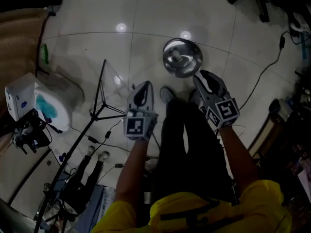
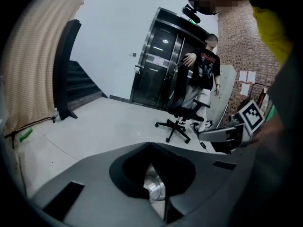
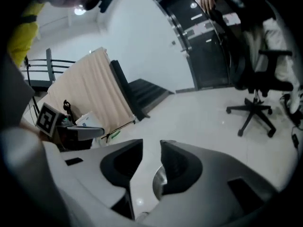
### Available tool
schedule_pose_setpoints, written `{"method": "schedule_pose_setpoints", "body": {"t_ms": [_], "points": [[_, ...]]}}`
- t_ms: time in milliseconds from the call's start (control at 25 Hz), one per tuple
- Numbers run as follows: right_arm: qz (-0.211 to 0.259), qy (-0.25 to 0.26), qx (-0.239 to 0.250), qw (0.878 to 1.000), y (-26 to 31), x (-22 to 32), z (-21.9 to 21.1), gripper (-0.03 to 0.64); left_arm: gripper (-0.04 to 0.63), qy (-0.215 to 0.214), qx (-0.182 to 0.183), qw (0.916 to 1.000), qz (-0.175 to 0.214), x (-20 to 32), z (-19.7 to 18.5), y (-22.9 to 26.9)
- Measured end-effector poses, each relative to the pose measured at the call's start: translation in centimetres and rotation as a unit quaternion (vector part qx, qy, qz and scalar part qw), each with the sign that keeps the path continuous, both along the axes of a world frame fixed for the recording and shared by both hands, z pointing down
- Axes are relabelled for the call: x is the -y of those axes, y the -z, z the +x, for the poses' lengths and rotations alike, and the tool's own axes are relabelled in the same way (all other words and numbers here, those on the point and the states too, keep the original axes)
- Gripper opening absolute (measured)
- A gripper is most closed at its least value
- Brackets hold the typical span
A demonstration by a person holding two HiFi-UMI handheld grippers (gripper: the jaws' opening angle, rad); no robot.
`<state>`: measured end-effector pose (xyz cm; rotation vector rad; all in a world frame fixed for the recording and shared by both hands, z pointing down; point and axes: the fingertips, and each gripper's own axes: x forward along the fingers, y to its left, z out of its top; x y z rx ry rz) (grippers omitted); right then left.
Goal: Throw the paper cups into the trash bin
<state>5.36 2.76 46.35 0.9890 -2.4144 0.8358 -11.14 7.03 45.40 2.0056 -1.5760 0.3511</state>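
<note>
The round, shiny metal trash bin point(image 1: 182, 57) stands on the pale tiled floor just ahead of the person's feet, its lid down. A sliver of it shows under each gripper's jaws point(image 2: 154, 187) point(image 3: 159, 183). My left gripper point(image 1: 142, 87) hangs to the bin's near left, jaws shut with nothing in them point(image 2: 150, 145). My right gripper point(image 1: 204, 76) hovers at the bin's near right edge; its jaws stand apart with a narrow empty gap point(image 3: 151, 145). No paper cup shows in any view.
A black tripod stand point(image 1: 99, 108) and floor cables point(image 1: 262, 76) lie to either side. A white container with a blue liner point(image 1: 53, 103) sits at the left. An office chair point(image 2: 182, 112) and a standing person point(image 2: 206, 74) are farther off by dark doors.
</note>
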Motion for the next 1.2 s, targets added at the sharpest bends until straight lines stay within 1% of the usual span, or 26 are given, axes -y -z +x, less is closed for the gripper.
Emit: {"method": "schedule_pose_setpoints", "body": {"t_ms": [80,120,320,440,560,880,960,1200], "points": [[0.032,-0.021,-0.005,0.999,3.1,-0.3,1.3,0.035,0.002,-0.004,-0.006,1.0000,-0.005,-0.2,0.5,0.7],[0.039,-0.029,-0.008,0.999,3.6,-0.2,1.7,0.008,0.002,-0.007,-0.006,0.9999,-0.010,-0.1,0.8,0.6],[0.035,-0.049,-0.014,0.998,1.8,1.0,2.1,0.003,0.003,-0.014,-0.004,0.9998,-0.017,1.2,2.5,-0.2],[0.034,-0.050,-0.019,0.998,1.5,1.3,1.9,0.003,0.003,-0.013,-0.017,0.9998,-0.001,2.1,3.3,0.1],[0.030,-0.036,-0.021,0.999,1.5,0.8,1.4,0.003,0.073,-0.016,-0.028,0.9995,0.005,2.2,3.9,0.0],[0.007,-0.035,-0.031,0.999,0.1,-0.3,1.8,0.003,0.075,-0.012,-0.011,0.9999,-0.004,1.2,4.2,-0.9],[0.006,-0.033,-0.032,0.999,-0.1,-0.3,1.5,0.003,0.115,-0.011,-0.010,0.9999,-0.008,1.0,4.0,-1.0],[-0.002,-0.029,-0.034,0.999,-0.9,-0.3,1.3,0.003,0.115,-0.011,-0.013,0.9998,-0.009,1.2,4.2,-1.1]]}}
